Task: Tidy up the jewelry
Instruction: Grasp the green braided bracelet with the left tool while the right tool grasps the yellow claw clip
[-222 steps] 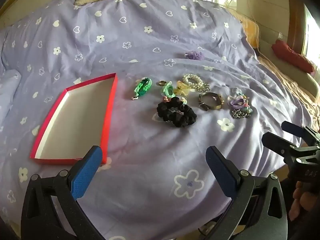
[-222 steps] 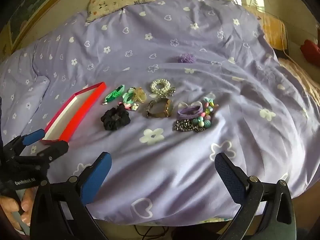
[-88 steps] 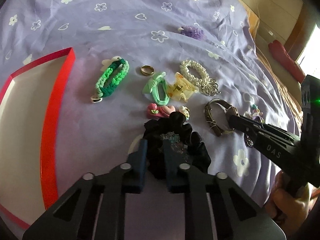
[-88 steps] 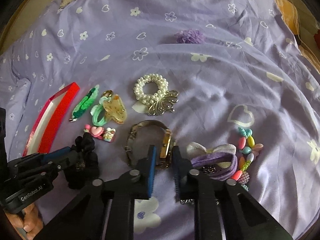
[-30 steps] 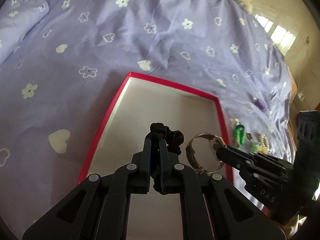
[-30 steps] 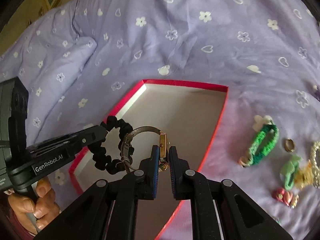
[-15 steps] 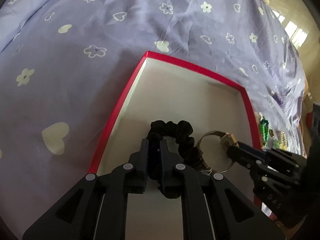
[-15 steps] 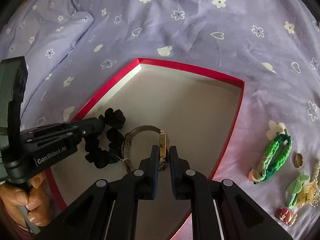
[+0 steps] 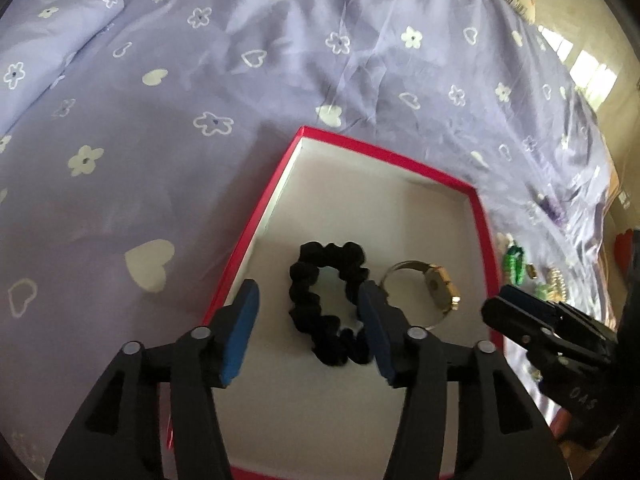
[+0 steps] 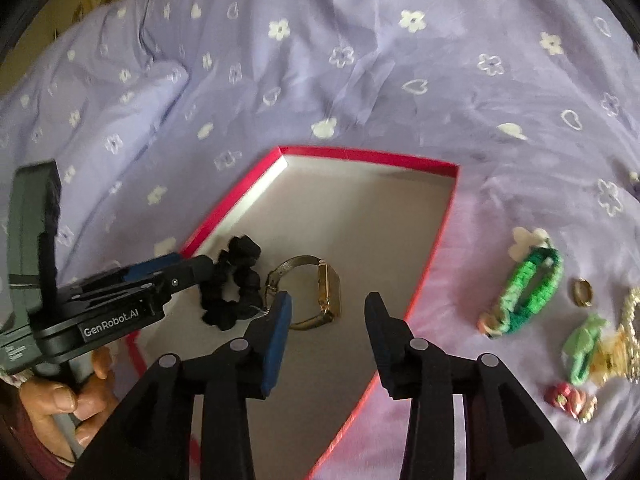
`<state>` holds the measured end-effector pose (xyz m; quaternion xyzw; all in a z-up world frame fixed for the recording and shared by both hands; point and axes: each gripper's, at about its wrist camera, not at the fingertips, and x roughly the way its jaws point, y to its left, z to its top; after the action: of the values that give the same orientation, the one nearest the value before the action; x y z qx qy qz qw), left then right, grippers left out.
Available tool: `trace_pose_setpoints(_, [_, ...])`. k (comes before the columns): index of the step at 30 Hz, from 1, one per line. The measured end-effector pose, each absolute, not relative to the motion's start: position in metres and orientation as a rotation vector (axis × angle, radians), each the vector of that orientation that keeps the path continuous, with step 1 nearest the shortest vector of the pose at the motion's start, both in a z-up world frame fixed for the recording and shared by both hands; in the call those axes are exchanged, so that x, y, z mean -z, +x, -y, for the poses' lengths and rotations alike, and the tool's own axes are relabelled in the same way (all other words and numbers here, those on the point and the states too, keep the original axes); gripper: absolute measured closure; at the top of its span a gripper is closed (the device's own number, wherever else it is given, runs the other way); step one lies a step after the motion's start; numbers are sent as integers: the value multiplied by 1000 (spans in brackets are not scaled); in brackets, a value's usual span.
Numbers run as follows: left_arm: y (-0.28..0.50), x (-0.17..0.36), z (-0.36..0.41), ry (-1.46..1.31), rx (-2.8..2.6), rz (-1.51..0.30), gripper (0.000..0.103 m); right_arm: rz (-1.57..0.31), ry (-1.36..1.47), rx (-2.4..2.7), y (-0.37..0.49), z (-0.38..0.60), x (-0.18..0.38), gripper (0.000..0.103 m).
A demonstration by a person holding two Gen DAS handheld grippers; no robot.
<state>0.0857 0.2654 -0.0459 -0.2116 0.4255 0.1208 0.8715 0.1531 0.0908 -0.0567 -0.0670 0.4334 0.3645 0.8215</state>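
Observation:
A black scrunchie (image 9: 305, 280) and a gold watch (image 9: 438, 285) lie side by side on the pale floor of the red-rimmed box (image 9: 256, 220). My left gripper (image 9: 310, 322) hovers over the scrunchie with its jaws opening; the blue pads stand clear of the fabric on both sides. The right gripper (image 10: 329, 320) is just above the watch (image 10: 329, 286), jaws opening, and no pad presses on the band. In the right wrist view the left gripper (image 10: 180, 269) reaches in from the left beside the scrunchie (image 10: 236, 280). The right gripper (image 9: 500, 311) shows at the box's right rim.
Right of the box (image 10: 437, 246) on the lilac flowered bedcover lie a green braided bracelet (image 10: 528, 292), a ring (image 10: 582, 293), a green clip (image 10: 585, 345), a pink piece (image 10: 568, 398) and a pearl bracelet (image 10: 632, 312). A hand (image 10: 60, 396) holds the left gripper's handle.
Both grippers have gone from shut to open, letting go of the scrunchie and the watch, which now rest on the box floor.

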Motion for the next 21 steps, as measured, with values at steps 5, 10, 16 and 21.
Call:
trace_pose_setpoints(5, [78, 31, -249, -435, -227, -865, 48, -883, -56, -748, 146, -50, 40, 52])
trace_pose_setpoints(10, [75, 20, -221, -417, -172, -854, 47, -873, 31, -689, 139, 0, 34, 52])
trace_pose_setpoints(16, [77, 14, -183, -383, -101, -866, 46, -870, 62, -638, 135, 36, 33, 52])
trace_pose_setpoints(21, [83, 10, -154, -343, -51, -876, 46, -855, 92, -587, 131, 70, 32, 52])
